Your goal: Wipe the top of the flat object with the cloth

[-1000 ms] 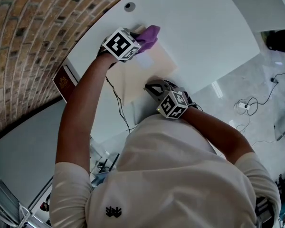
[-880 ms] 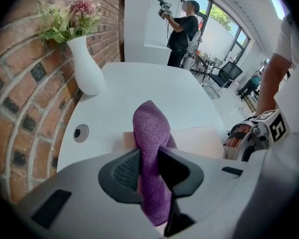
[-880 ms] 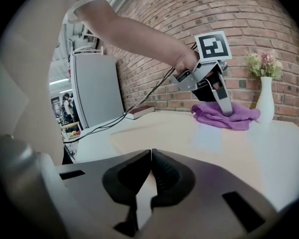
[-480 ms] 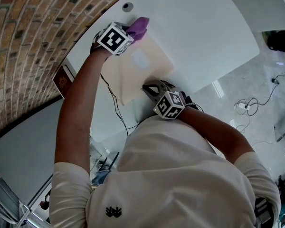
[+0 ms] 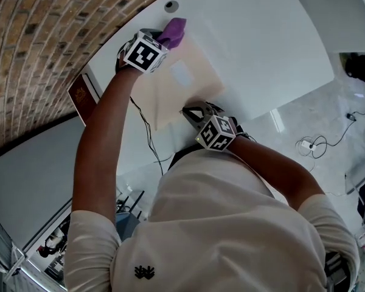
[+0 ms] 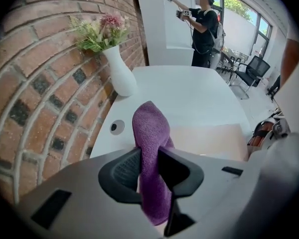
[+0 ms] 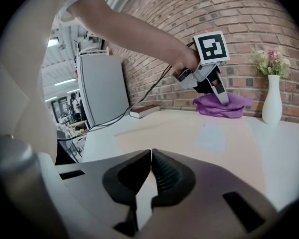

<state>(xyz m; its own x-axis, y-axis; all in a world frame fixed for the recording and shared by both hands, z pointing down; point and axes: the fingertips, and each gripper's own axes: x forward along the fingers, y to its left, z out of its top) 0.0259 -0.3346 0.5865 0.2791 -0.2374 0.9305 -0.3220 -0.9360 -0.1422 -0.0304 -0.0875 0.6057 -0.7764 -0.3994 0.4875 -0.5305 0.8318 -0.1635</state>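
A flat beige sheet lies on the white table. My left gripper is shut on a purple cloth and presses it onto the sheet's far corner, near the brick wall. In the left gripper view the cloth stands pinched between the jaws of that gripper, with the sheet to its right. My right gripper sits at the sheet's near edge. Seen from the right gripper, the jaws are closed on that edge of the sheet, and the cloth lies far ahead.
A white vase with flowers stands at the table's far end by the brick wall. A round cable hole is just beyond the cloth. A red book lies at the table's left end, and a black cable hangs near it.
My left gripper has carried the cloth across the sheet toward its far corner by the wall. The right gripper has stayed at the near edge.
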